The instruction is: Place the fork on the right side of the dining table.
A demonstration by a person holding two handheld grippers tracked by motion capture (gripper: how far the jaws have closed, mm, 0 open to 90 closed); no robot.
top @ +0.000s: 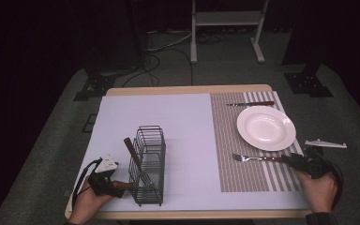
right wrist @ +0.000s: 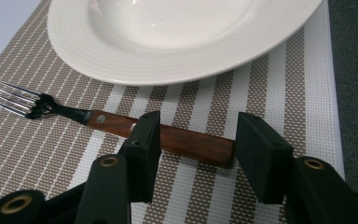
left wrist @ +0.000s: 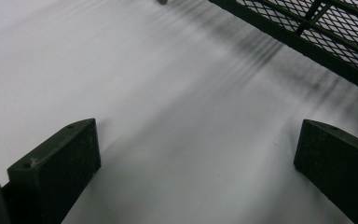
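Observation:
A wood-handled fork (top: 253,158) lies on the striped placemat (top: 234,140) just in front of a white plate (top: 266,127). My right gripper (top: 288,160) is at the fork's handle end. In the right gripper view it (right wrist: 196,154) is open, its jaws standing over the handle of the fork (right wrist: 107,122), which rests flat on the mat below the plate (right wrist: 168,46). A black wire rack (top: 149,164) at the left holds a leaning wood-handled utensil (top: 132,150). My left gripper (top: 115,184) sits low beside the rack, open and empty (left wrist: 196,168) over the lavender mat, the rack's base (left wrist: 307,32) just ahead.
A knife (top: 251,103) lies on the placemat behind the plate. The lavender mat (top: 168,122) covers the left and middle of the table. The table's front edge (top: 192,214) is close to both hands. A white frame (top: 227,28) and cables stand on the floor beyond.

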